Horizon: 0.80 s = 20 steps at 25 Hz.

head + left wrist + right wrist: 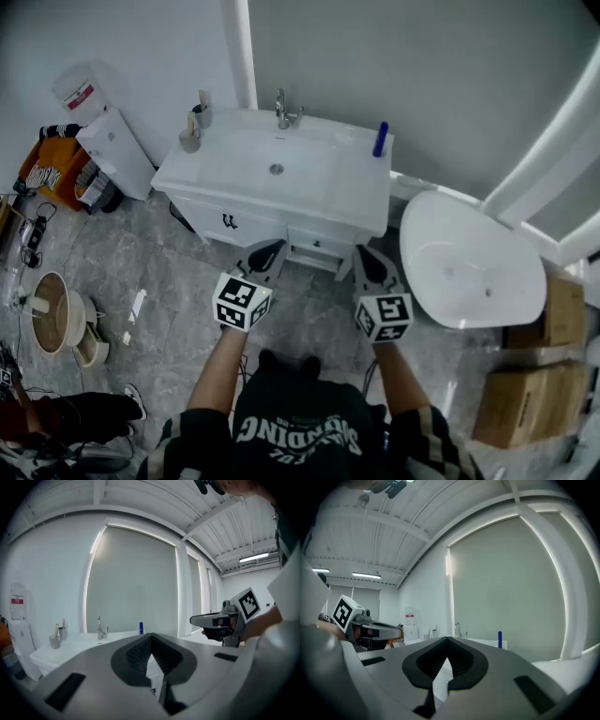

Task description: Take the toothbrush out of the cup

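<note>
Task not started. My left gripper (265,255) & right gripper (372,264): jaws pressed together, empty. Pale toothbrush (190,123) upright in small grey cup (190,142) at 11 o'clock, on white vanity top (319,187). Left to do: reach, pinch, lift out.

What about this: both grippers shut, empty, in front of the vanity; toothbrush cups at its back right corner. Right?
Wrong corner: head view shows the cups at the vanity's back left. The left gripper and right gripper are shut, empty.

White table (349,214) w/ sink (291,180), tap (284,114) at back, blue bottle (380,139) on rt corner. White tub (469,272) beside it; cardboard boxes (530,412) further rt.
</note>
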### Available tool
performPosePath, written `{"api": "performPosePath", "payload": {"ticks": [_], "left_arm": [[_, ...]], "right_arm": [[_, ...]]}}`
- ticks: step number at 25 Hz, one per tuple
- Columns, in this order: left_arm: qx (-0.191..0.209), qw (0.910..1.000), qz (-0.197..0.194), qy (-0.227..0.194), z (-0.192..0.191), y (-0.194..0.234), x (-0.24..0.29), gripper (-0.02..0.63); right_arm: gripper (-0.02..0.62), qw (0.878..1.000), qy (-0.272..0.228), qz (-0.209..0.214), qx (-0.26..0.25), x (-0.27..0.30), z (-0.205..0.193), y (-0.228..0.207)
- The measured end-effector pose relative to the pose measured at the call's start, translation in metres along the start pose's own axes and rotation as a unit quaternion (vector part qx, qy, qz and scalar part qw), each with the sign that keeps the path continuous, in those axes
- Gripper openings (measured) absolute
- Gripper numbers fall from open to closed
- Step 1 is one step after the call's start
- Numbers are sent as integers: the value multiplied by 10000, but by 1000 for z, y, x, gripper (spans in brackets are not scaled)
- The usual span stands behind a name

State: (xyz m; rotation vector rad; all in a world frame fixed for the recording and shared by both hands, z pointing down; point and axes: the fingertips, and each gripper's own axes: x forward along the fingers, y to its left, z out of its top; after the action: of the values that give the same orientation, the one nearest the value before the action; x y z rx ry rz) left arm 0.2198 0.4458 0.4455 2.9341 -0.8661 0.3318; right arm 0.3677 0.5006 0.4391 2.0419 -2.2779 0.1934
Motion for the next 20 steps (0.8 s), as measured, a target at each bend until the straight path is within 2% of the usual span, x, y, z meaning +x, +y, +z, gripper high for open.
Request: {"api": "performPosePath", "payload": {"ticks": [7,12,20], "left_arm": [[-46,10000,68,42,-4,3,0,-2],[-49,9998,189,14,-3,5,-5,-2],[-157,9991,392,-1,-7,34,-14,-2]], "right_arm": [[-2,9998,27,115,167,3,-7,3],[-2,9993,37,352,79,8,-7,12],[-2,9985,23,552,28,31,-7,30]]}}
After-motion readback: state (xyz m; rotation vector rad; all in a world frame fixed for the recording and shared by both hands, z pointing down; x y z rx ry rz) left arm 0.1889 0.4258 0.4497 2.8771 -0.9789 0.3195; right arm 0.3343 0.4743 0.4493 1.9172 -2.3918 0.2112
